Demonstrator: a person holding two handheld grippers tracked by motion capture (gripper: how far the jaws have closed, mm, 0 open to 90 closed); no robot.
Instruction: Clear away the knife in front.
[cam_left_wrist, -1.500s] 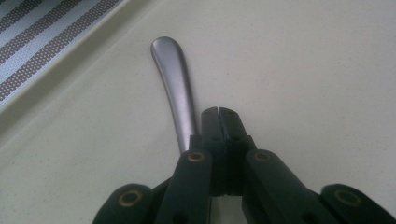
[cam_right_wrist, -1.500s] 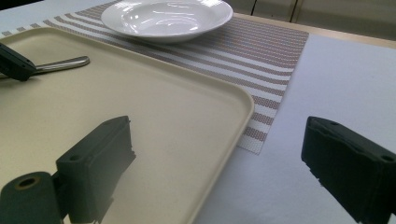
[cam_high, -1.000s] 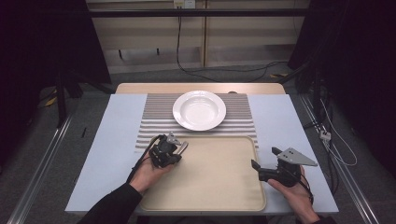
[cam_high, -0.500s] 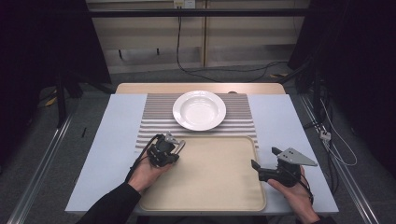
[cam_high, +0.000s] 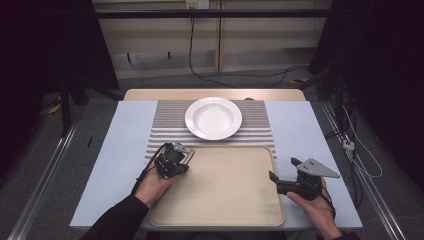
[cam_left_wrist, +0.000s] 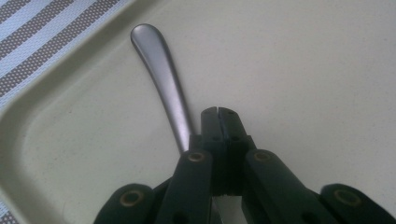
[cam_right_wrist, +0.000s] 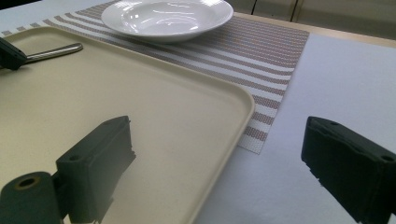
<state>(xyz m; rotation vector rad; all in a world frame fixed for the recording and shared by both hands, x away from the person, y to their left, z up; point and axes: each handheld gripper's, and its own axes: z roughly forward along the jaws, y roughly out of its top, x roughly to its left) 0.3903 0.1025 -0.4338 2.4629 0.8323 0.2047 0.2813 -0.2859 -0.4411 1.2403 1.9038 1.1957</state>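
Note:
My left gripper (cam_high: 184, 154) is shut at the near-left corner of the cream tray (cam_high: 225, 200); its two black jaws meet with no gap (cam_left_wrist: 218, 112). A metal utensil handle (cam_left_wrist: 161, 74) runs out from under the left jaw toward the tray's corner, and its other end is hidden below the gripper. Whether the jaws pinch it I cannot make out. That handle (cam_right_wrist: 53, 51) also shows in the right gripper view, sticking out past the left gripper's tip. My right gripper (cam_high: 284, 169) is open at the tray's right edge, its jaws wide apart (cam_right_wrist: 219, 163) with nothing between them.
A white deep plate (cam_high: 213, 117) sits on a striped placemat (cam_high: 167, 125) beyond the tray. The table has a pale blue cover (cam_high: 310, 135), and the tray's right rim (cam_right_wrist: 243, 112) lies between my right gripper's jaws. Cables and dark frames stand past the table.

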